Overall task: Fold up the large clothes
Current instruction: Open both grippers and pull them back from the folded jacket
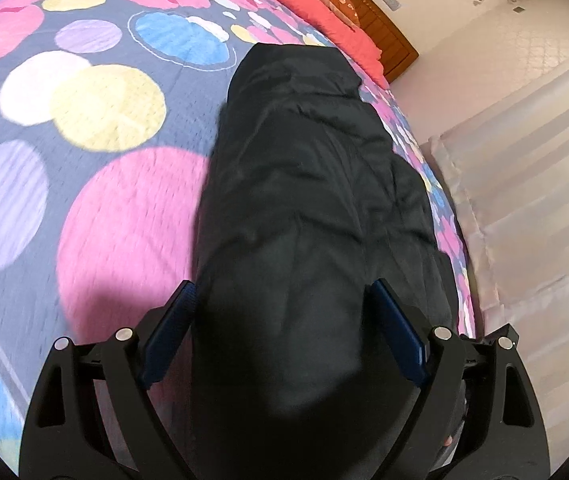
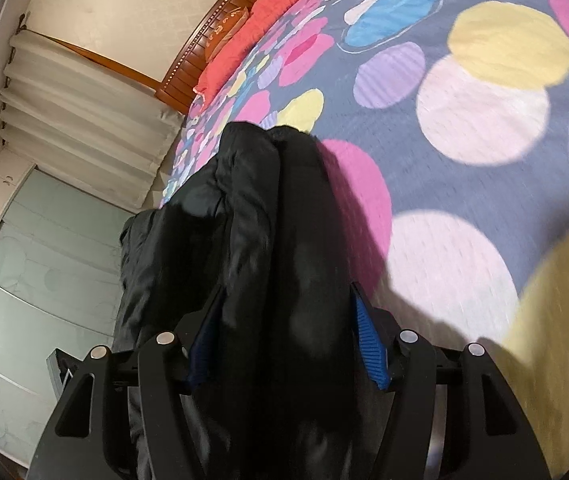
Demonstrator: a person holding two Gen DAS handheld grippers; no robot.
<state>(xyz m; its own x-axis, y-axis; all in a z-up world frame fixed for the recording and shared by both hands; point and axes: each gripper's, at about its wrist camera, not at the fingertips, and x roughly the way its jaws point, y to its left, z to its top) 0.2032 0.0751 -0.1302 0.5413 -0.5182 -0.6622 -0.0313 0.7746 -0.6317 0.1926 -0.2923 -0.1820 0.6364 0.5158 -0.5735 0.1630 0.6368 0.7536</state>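
Seen through two wrist cameras: black garment (image 1: pixel 316 184), bulky and creased, lying lengthwise on a bed, atop a bedspread (image 1: pixel 96 128) of grey-blue with big pink, yellow, lilac, white and blue dots. From the left wrist view, left to right: dotted bedspread, then the dark garment down the middle, then the bed's edge and pale curtains (image 1: pixel 532 208) beyond. Left gripper (image 1: pixel 284 316) at the garment's near end, jaws set wide with thick black fabric filling the gap between the blue pads (image 1: pixel 400 332); whether pressing the cloth, cannot tell. At the far end, red pillow (image 1: pixel 324 12) against a wooden headboard (image 1: pixel 388 28).

From the right wrist view, left to right: pale wardrobe doors (image 2: pixel 44 256), curtains, then the garment bunched into upright folds near the bed's edge, then open bedspread. Right gripper (image 2: pixel 284 320) with jaws closed on a thick fold of the black garment, fabric touching both blue pads and spilling over the left one. Dark shadow beside the fold on the pink dot. Some motion blur in the near bedspread.
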